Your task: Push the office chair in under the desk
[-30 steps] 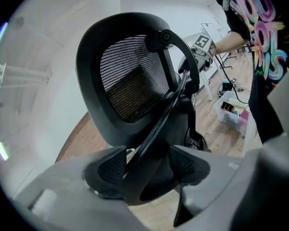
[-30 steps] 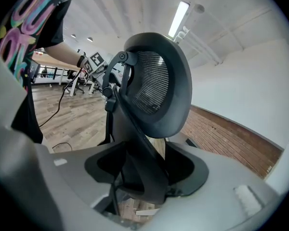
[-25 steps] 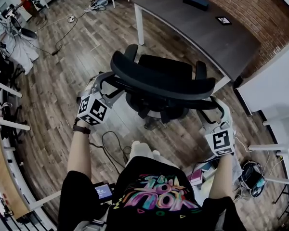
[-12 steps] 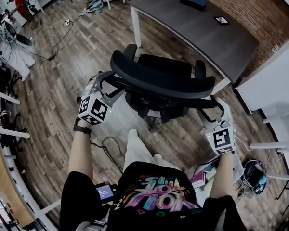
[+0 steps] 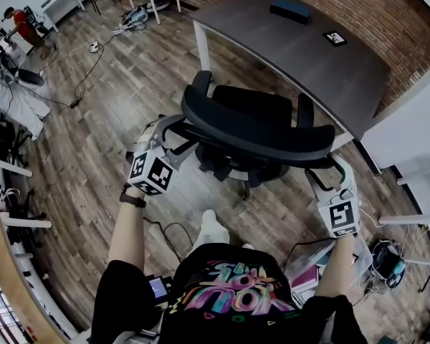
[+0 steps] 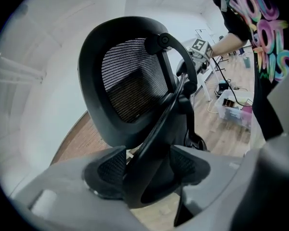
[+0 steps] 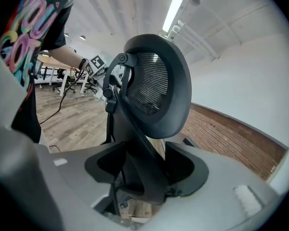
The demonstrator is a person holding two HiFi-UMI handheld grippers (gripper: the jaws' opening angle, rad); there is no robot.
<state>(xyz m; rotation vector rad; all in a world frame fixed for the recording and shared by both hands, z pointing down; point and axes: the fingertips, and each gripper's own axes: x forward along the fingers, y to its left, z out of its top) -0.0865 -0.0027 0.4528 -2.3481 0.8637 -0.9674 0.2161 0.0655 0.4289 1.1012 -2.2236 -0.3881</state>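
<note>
Both your arms reach forward and down, spread wide, with the elbows nearly straight and the bare forearms running up either side of your body. Your left gripper (image 5: 170, 129) sits at the left end of the backrest, its marker cube turned up towards you. Your right gripper (image 5: 330, 167) sits at the right end, slightly nearer to you than the left one.

In the left gripper view your jaws are clamped on a black strut (image 6: 154, 143) of the backrest frame, which fills the gap between the pads. In the right gripper view the jaws stand wide but are likewise closed on the matching strut (image 7: 144, 167) on that side, with the mesh back rising above it.

The office chair (image 5: 258, 127) stands upright on the wooden floor (image 5: 93, 120) between you and the desk (image 5: 308, 56). Its seat and both armrests point away from you at the desk, and the backrest faces you. The long curved top edge of the backrest runs across from one gripper to the other, roughly parallel to the desk's near edge. The front of the chair is just beside that edge; most of the seat is not yet under the top.
</note>
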